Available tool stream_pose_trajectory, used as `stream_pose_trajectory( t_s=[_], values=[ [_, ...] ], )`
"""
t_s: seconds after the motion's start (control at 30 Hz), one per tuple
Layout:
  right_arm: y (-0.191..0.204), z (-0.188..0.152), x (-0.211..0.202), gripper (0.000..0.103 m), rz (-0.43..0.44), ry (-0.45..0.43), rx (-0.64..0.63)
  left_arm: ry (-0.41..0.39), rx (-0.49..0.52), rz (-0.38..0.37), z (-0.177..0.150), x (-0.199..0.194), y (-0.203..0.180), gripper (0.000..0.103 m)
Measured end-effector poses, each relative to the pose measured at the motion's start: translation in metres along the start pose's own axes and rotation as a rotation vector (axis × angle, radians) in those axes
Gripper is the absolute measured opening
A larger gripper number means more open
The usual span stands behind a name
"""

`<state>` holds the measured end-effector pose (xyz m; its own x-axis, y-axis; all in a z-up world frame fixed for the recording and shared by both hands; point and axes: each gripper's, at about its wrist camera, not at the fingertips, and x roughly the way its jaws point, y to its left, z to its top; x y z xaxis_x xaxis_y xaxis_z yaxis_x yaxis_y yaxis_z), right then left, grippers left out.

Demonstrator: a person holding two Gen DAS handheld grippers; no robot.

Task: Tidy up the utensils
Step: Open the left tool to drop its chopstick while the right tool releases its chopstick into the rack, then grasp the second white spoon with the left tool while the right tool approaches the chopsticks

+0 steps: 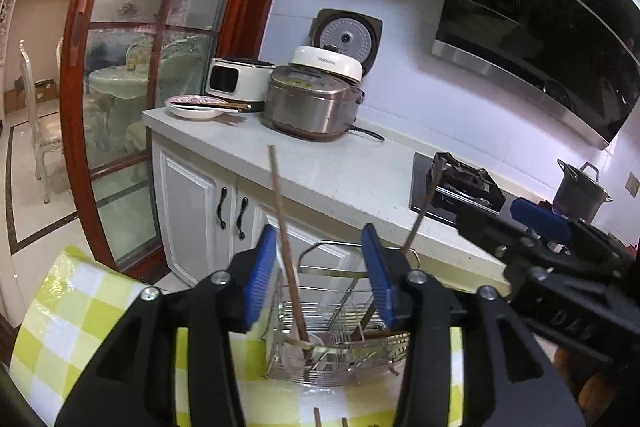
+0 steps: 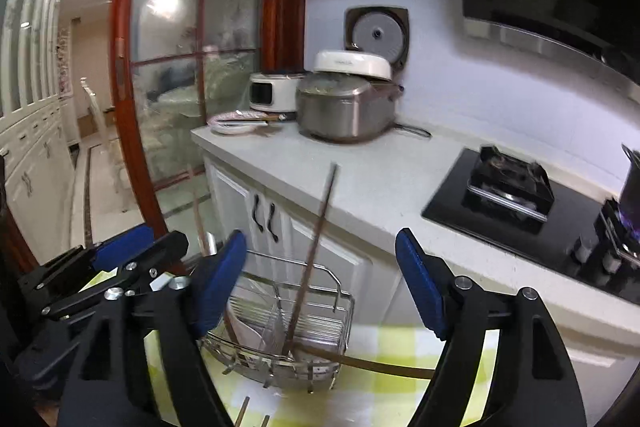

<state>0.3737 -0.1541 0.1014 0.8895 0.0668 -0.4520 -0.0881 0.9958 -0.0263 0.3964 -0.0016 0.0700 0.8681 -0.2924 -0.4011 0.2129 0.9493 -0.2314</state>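
Blue-padded left gripper (image 1: 320, 279) and right gripper (image 2: 320, 283) hover spread and empty over a wire utensil rack (image 1: 340, 315), where thin brown wooden chopsticks (image 1: 286, 247) lean upright: light, stiff, slippery, best pinched mid-shaft.

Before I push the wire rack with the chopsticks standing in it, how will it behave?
The wire rack is thin open metal, so it is probably light and may slide on the glossy checked cloth. The long chopstick leans high above the rim, so a push could make it swing or fall out. It looks stiff and thin, likely to roll once flat.
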Motion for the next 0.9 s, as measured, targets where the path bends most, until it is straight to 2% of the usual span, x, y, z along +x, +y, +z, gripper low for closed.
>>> stream_pose_trajectory(
  t_s=[0.27,0.43,0.5,0.63,0.7,0.9],
  values=[
    [-0.008,-0.009,-0.048,0.079,-0.045,-0.092,0.027,-0.063,0.007,0.023,-0.012,-0.048,0.004,0.055],
    [-0.022,-0.047,-0.087,0.083,-0.077,-0.107,0.085,-0.072,-0.001,0.038,-0.035,-0.083,0.013,0.057],
    [-0.026,-0.069,-0.092,0.084,-0.082,-0.075,0.100,-0.055,0.001,0.055,-0.052,-0.094,0.017,0.058],
    [-0.031,-0.128,-0.092,0.084,-0.091,0.055,0.115,0.033,0.014,0.082,-0.094,-0.104,0.023,0.059],
    [-0.031,-0.156,-0.088,0.084,-0.101,0.127,0.110,0.097,0.026,0.099,-0.121,-0.108,0.026,0.059],
    [-0.032,-0.224,-0.079,0.084,-0.096,0.306,0.120,0.297,0.076,0.073,-0.187,-0.101,0.022,0.058]
  ],
)
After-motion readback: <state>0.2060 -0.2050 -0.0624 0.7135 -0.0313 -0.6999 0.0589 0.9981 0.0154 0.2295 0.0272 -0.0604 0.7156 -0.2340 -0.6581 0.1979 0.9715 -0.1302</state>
